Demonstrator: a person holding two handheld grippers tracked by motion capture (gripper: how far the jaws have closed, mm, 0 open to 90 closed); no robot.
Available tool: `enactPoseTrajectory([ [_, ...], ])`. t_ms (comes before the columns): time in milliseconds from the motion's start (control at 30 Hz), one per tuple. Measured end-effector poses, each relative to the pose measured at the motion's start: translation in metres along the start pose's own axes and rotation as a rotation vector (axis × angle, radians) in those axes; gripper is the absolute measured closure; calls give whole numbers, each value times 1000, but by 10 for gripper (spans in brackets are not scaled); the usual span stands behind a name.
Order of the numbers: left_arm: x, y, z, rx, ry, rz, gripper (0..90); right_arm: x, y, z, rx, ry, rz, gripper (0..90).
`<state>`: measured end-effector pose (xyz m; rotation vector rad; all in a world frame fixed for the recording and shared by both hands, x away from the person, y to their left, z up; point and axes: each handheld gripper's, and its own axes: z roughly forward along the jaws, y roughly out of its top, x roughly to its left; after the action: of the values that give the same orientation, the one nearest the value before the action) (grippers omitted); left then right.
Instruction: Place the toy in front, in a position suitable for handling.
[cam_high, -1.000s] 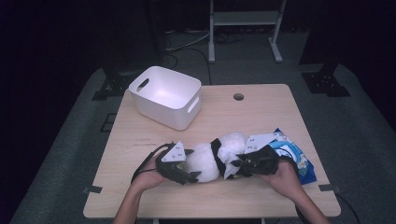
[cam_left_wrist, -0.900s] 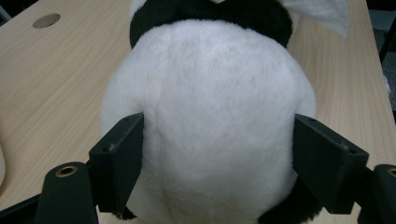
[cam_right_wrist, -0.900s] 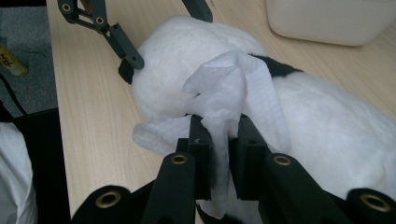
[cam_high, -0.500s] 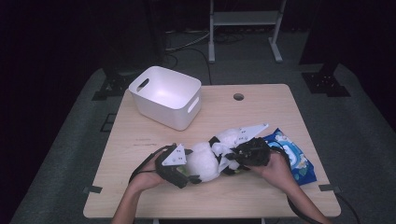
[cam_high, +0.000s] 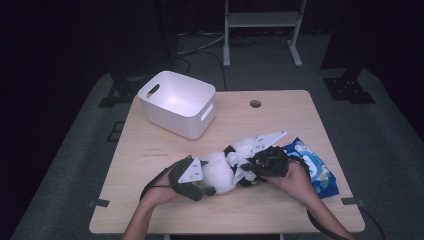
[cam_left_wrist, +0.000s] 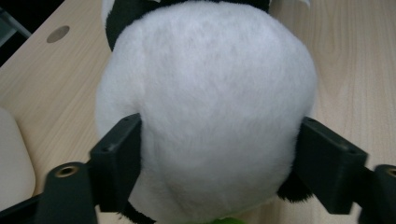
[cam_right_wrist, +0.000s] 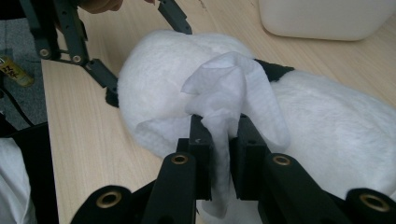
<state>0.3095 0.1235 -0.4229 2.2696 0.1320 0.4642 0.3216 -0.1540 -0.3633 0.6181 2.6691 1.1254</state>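
The left tongs (cam_left_wrist: 219, 154) pinch the plush panda (cam_high: 222, 170) lying on the worktop (cam_high: 280, 210), probably steadying it, while the right tongs (cam_right_wrist: 219, 140), pressed together on a wet wipe (cam_right_wrist: 233, 88), rub its fur.

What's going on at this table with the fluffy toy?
A person is wiping a plush panda lying on the wooden table. The left gripper steadies its white body, jaws on either side and just closing. The right gripper pinches a white wipe against the toy. A wipes packet and white bin sit nearby.
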Motion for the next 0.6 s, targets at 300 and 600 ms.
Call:
enactPoseTrajectory([
  [300,1,-2,-4,-35,-20,7,407,10,5,5,10,18,-42,789],
  [600,4,-6,-14,-43,-123,-18,411,30,18,6,14,50,-105,789],
])
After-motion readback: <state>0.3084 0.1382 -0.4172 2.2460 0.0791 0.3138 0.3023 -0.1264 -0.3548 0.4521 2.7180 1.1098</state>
